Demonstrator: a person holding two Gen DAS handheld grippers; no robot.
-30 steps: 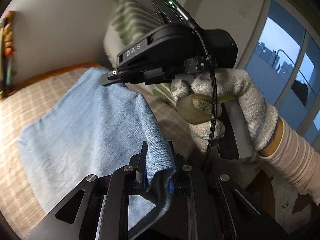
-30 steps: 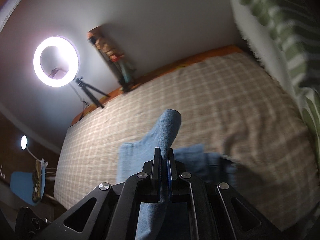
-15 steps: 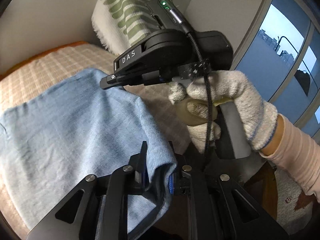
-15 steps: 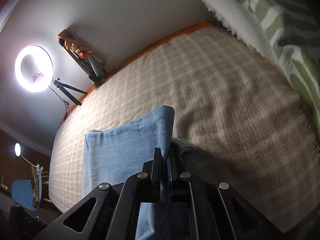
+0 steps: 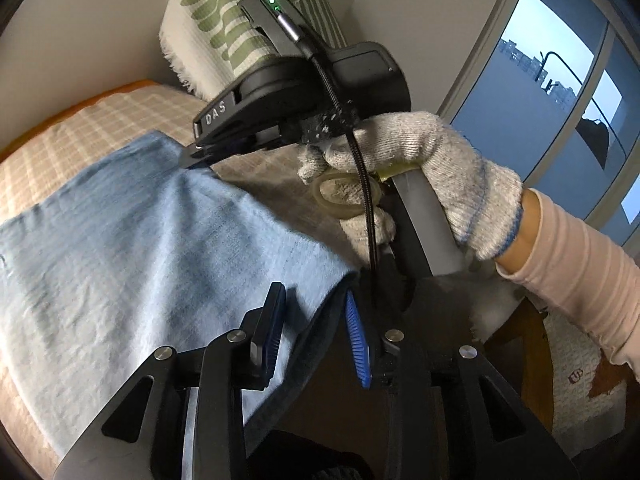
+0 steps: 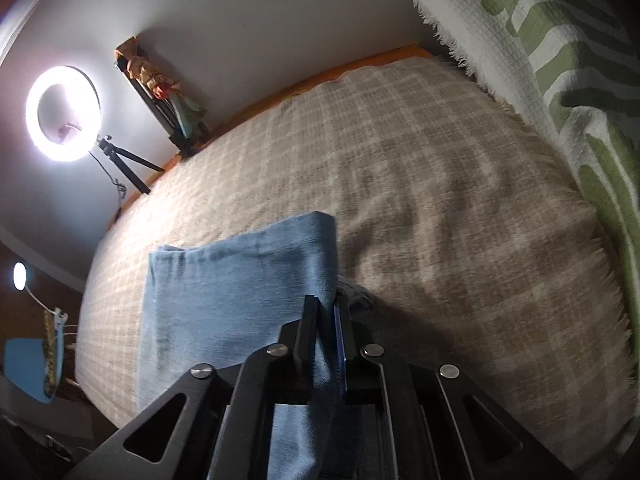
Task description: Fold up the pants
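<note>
The light blue pants (image 5: 132, 248) lie folded on the checked bedspread (image 5: 100, 120). My left gripper (image 5: 314, 312) is open, its jaws spread around the near corner of the cloth, which lies loose between them. My right gripper (image 6: 326, 312) is shut on the far corner of the pants (image 6: 240, 276). In the left wrist view the right gripper (image 5: 196, 156) is held by a gloved hand (image 5: 420, 168) and pinches the cloth's far corner.
A green and white striped blanket (image 6: 540, 40) is bunched at the head of the bed; it also shows in the left wrist view (image 5: 236, 20). A ring light on a tripod (image 6: 64, 112) stands beyond the bed. A window (image 5: 560, 92) is at the right.
My left gripper has opened and let go of the pants corner. The folded pants have come down flat onto the bed. My right gripper still pinches its corner.
</note>
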